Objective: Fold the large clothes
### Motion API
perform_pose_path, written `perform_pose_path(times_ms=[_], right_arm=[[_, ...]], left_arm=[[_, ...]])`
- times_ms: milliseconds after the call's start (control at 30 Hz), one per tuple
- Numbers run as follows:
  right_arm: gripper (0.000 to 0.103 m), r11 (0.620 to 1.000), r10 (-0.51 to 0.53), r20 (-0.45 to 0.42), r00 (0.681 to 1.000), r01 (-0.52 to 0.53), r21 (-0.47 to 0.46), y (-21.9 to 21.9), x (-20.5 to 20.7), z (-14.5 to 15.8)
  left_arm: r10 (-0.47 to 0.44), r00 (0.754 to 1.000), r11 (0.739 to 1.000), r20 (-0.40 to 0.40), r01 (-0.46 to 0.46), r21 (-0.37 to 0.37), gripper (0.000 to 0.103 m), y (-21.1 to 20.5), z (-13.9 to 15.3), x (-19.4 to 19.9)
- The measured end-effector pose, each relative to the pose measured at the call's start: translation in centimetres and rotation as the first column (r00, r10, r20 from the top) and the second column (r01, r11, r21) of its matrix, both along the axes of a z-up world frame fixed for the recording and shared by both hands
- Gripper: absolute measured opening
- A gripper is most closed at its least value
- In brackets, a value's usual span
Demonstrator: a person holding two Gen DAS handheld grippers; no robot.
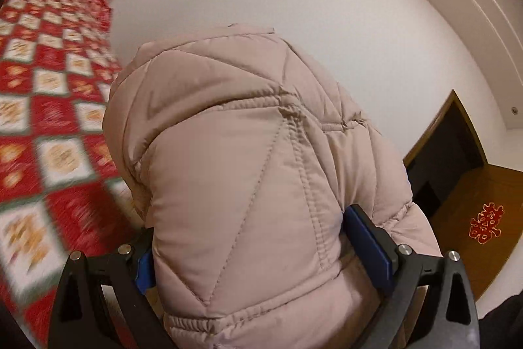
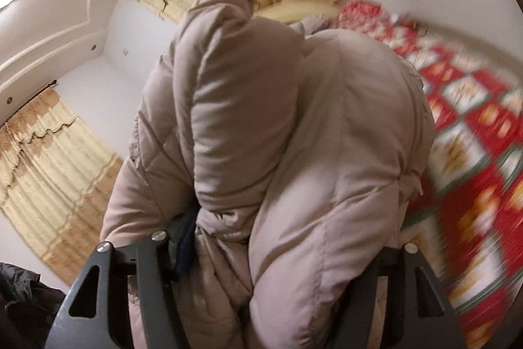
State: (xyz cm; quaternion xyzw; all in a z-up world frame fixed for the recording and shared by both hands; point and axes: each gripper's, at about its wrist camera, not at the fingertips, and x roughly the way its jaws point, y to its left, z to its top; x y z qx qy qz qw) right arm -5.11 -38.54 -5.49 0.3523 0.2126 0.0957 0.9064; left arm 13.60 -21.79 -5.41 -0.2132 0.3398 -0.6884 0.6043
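A puffy beige quilted jacket [image 1: 248, 159] fills the middle of the left wrist view, bunched and lifted above the bed. My left gripper [image 1: 255, 247] is shut on a thick fold of it, blue pads [image 1: 369, 244] pressed into both sides. In the right wrist view the same jacket [image 2: 294, 136] hangs bunched in front of the camera. My right gripper [image 2: 287, 254] is shut on another thick part of it; its pads are mostly hidden by the fabric.
A bed with a red and white patterned cover [image 1: 49, 107] lies to the left, and to the right in the right wrist view [image 2: 474, 136]. Cream curtains [image 2: 49, 172] hang on the white wall. A brown wooden door [image 1: 474, 208] stands at the right.
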Motion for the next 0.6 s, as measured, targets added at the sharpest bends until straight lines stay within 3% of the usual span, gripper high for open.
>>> perform_pose_path(times_ms=[67, 133, 200, 300, 333, 400, 467, 600], right_arm=[[0.065, 0.998, -0.036, 0.000, 0.999, 0.036, -0.049, -2.1, 0.4, 0.4], [0.064, 0.990, -0.091, -0.034, 0.995, 0.087, -0.111, -4.5, 1.6, 0.0], [0.063, 0.977, -0.145, -0.088, 0.985, 0.129, -0.171, -6.3, 3.3, -1.4], [0.062, 0.958, -0.216, -0.221, 0.951, 0.162, -0.237, -9.0, 7.1, -5.8], [0.062, 0.959, -0.226, -0.262, 0.938, 0.168, -0.227, -9.9, 8.5, -7.8], [0.062, 0.968, -0.232, -0.261, 0.937, 0.195, -0.159, -11.1, 9.6, -9.6], [0.064, 0.963, -0.251, -0.264, 0.931, 0.212, -0.169, -11.4, 10.4, -9.9], [0.067, 0.954, -0.275, -0.276, 0.921, 0.228, -0.193, -11.2, 11.2, -9.8]], left_arm=[[0.006, 0.999, 1.000, 0.035, -0.007, 0.018, 0.098, -2.5, -0.1, 1.2], [0.035, 0.996, 0.995, 0.087, -0.042, 0.087, 0.098, -5.0, -0.8, 2.5], [0.076, 0.983, 0.967, 0.168, -0.114, 0.227, 0.098, -7.5, -2.5, 4.2], [0.118, 0.976, 0.916, 0.182, -0.178, 0.361, 0.098, -8.8, -5.4, 6.5], [0.134, 0.976, 0.909, 0.174, -0.191, 0.371, 0.098, -9.0, -5.9, 7.3], [0.163, 0.969, 0.896, 0.188, -0.225, 0.383, 0.098, -9.1, -6.6, 8.2], [0.180, 0.953, 0.880, 0.242, -0.266, 0.393, 0.099, -9.0, -6.9, 7.9], [0.184, 0.952, 0.874, 0.243, -0.272, 0.402, 0.099, -9.1, -7.4, 7.5]])
